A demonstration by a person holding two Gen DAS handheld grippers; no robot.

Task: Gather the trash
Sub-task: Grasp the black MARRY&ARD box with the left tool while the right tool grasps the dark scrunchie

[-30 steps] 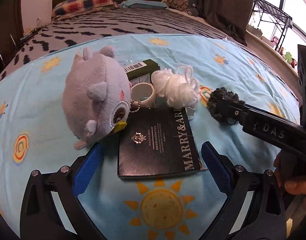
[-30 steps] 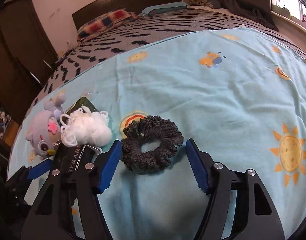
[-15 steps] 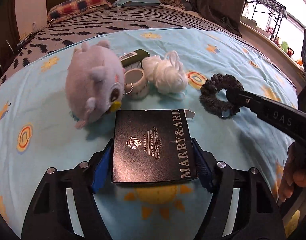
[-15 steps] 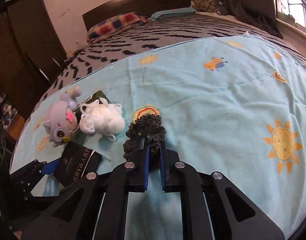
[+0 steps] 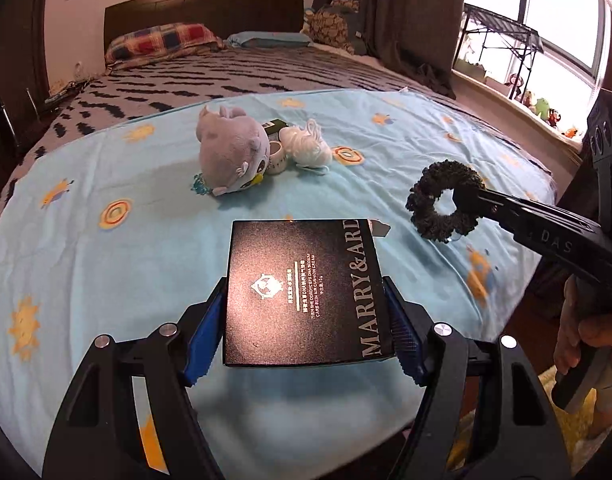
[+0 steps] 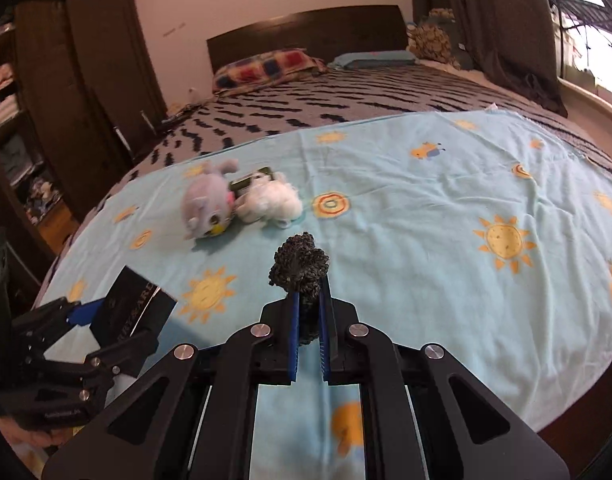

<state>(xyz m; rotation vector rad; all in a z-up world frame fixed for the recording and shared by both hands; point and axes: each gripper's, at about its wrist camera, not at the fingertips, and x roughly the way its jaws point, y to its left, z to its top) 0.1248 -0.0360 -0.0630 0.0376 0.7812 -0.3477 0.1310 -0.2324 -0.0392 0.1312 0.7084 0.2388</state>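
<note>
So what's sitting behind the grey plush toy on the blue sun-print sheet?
Behind the grey plush toy: a dark green box, mostly covered, a white tape roll and a white fluffy yarn ball. The box's lower part and anything beneath the toy stay hidden.

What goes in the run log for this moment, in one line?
left tool: shut on black box, lifted | right tool: shut on dark scrunchie, lifted | on blue sheet: plush toy, white pouf
</note>
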